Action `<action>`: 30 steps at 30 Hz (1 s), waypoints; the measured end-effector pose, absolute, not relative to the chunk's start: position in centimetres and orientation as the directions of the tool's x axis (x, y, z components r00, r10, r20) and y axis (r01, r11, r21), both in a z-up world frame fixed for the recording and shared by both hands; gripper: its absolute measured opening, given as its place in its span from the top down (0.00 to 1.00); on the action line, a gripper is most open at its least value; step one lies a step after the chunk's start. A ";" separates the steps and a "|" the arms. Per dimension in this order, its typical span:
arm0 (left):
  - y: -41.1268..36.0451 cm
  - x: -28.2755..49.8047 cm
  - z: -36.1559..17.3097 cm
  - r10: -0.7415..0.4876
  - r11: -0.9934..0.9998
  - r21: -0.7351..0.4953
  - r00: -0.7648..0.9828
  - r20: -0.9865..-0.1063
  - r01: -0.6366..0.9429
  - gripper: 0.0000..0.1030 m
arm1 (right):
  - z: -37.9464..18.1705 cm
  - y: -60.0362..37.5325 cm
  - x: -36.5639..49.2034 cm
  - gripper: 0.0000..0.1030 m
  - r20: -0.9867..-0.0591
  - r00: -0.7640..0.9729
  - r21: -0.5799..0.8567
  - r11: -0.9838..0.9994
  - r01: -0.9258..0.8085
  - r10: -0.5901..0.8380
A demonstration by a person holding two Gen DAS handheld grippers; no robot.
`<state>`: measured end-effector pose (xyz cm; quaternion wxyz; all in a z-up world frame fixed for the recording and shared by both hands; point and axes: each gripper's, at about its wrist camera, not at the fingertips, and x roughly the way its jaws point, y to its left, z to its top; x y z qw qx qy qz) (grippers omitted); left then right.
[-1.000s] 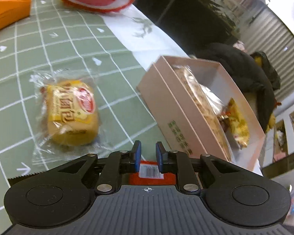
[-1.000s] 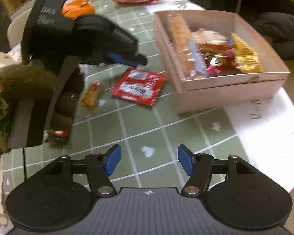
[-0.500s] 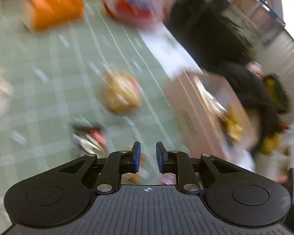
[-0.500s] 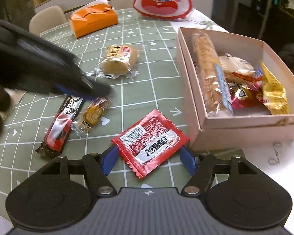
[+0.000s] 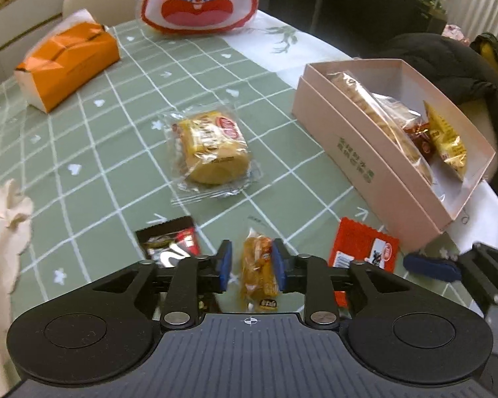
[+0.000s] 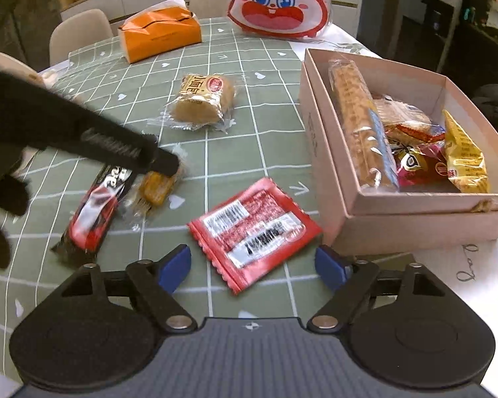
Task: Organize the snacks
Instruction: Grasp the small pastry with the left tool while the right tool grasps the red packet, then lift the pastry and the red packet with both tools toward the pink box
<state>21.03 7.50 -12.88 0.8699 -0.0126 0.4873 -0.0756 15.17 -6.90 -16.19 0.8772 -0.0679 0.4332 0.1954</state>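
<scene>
So the left gripper (image 5: 252, 267) was down over a small amber snack packet (image 5: 258, 273) on the green checked tablecloth (image 5: 93, 152). Its jaws were opening, with the packet sitting between the blue pads (image 5: 225, 265); the right pad looked right up against the wrapper, but I couldn't tell if it was actually pressing. That packet was a little crinkly clear wrapper with something golden-brown inside, lying just beside a black and red candy bar (image 5: 171, 245).

The right gripper (image 6: 254, 267) hung low over a flat red sachet (image 6: 254, 229) with zigzag edges and a white label, printed side up. Its jaws were opening too, spread wider than the sachet and not touching it.

The sachet lay just beside the pink box (image 6: 415, 222), which already held a long biscuit pack, a yellow bag and some red wrappers. A wrapped yellow cake (image 5: 212, 149) sat further up the table, well apart from the box.
</scene>
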 end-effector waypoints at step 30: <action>10.8 12.3 -13.6 -0.327 0.888 -0.423 0.403 -0.855 -0.177 0.75 | -15.5 -7.3 15.2 0.27 -0.796 0.533 0.086 0.924 -0.373 0.289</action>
